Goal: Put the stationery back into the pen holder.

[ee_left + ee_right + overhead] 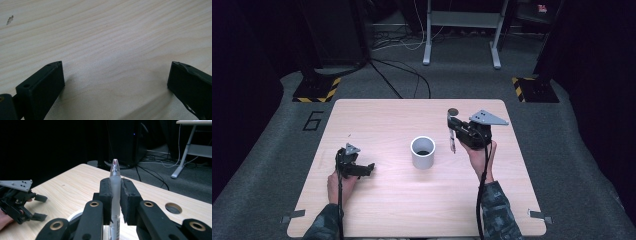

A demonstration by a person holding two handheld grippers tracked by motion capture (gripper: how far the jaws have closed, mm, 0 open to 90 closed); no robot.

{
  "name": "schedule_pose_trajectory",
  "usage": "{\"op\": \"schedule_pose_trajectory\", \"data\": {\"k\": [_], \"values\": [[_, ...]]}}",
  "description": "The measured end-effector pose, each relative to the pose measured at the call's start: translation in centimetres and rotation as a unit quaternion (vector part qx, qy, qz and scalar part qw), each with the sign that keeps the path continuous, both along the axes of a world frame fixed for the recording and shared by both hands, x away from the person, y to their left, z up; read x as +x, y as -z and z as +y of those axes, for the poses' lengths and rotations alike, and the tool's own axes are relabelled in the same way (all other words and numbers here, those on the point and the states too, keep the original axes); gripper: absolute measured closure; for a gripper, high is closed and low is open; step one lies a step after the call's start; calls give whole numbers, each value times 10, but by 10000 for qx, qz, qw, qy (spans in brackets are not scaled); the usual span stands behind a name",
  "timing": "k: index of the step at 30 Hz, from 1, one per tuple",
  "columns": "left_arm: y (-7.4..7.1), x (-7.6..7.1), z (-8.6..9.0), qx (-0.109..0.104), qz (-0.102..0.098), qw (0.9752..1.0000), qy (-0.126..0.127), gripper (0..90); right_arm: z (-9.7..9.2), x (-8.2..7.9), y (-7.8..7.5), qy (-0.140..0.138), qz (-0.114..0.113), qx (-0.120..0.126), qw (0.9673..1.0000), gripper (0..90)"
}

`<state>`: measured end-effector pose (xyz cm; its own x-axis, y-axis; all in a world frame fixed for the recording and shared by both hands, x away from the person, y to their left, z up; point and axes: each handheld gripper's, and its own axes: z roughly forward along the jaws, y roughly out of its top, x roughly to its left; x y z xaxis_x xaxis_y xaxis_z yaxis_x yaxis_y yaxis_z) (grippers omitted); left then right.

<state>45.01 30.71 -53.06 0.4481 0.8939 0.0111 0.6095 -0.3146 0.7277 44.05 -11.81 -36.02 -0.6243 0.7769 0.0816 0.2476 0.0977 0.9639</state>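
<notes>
Jaws of right gripper (115, 202) clamp a frosted pen (115, 182) between them, tip up in its own view; right hand (479, 152) lifted above worktop (377, 200), right of white cup (422, 152). Left gripper (362, 169) jaws wide apart, nothing between, left hand (339, 182) resting low on worktop.

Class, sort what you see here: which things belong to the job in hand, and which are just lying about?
Belong to the job:
- pen, clamped in the right gripper
- white cup, mid-table, near the pen
- left gripper, jaws open, resting on the table

Lying about:
- round hole in the tabletop
- cables on the floor
- desk frame behind
</notes>
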Motion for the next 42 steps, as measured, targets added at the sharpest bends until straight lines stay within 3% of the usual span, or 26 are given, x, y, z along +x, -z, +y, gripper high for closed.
{"op": "schedule_pose_trajectory", "data": {"k": [27, 42], "values": [[0, 0, 0, 9, 2, 10000, 5, 9, 38, 14, -18, -230, -593, 157, 9979, 801], [0, 0, 0, 4, 3, 10000, 3, 9, 64, 24, -8, -443, -790, 256, 9956, 801]]}}
